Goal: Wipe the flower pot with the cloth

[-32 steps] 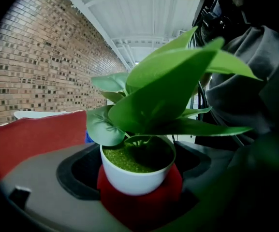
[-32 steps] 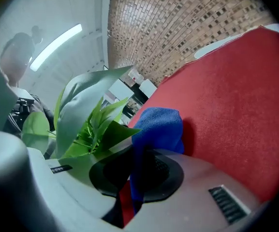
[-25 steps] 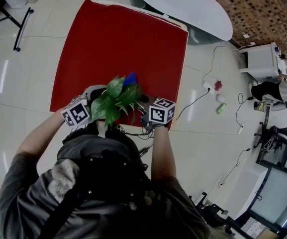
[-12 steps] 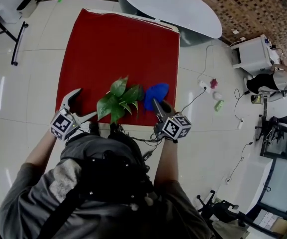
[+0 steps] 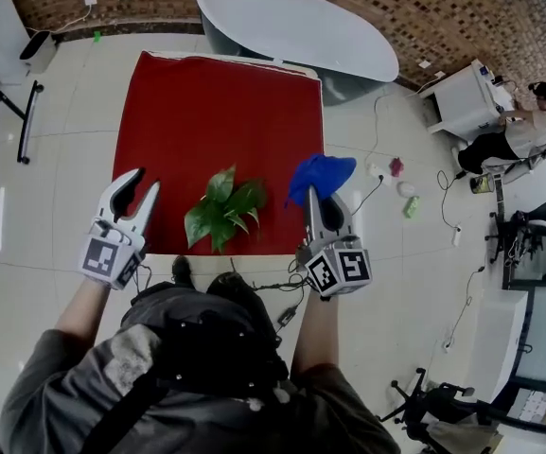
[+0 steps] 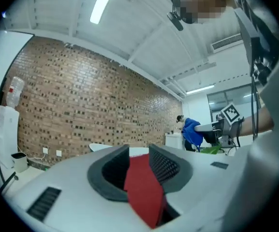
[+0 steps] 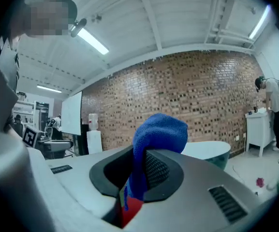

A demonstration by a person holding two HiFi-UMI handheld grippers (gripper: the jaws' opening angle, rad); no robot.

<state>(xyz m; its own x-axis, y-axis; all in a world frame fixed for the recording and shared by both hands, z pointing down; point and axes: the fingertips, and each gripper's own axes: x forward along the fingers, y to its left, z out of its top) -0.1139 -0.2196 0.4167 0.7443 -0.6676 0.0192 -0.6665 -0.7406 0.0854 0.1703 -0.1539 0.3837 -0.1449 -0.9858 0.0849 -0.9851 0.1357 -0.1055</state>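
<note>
A leafy green plant (image 5: 223, 208) stands near the front edge of the red table (image 5: 216, 102); its leaves hide the flower pot from above. My right gripper (image 5: 322, 195) is raised to the right of the plant, shut on the blue cloth (image 5: 322, 173), which bunches above the jaws (image 7: 161, 129). My left gripper (image 5: 147, 180) hangs left of the plant, apart from it. Its jaws have just been closing, but a gap remains with nothing between them; only the red table shows through (image 6: 141, 187). The left gripper view also catches the blue cloth (image 6: 192, 132) and some leaves (image 6: 209, 150).
A white oval table (image 5: 291, 22) stands behind the red one. At the right are a white cabinet (image 5: 466, 97), a person (image 5: 523, 130), cables (image 5: 377, 183) and small items (image 5: 407, 197) on the floor. A brick wall (image 5: 462, 17) runs along the back.
Both grippers have risen and drawn away from the plant, left going left, right going right. The blue cloth came up off the table in the right gripper. The left jaws stand narrower.
</note>
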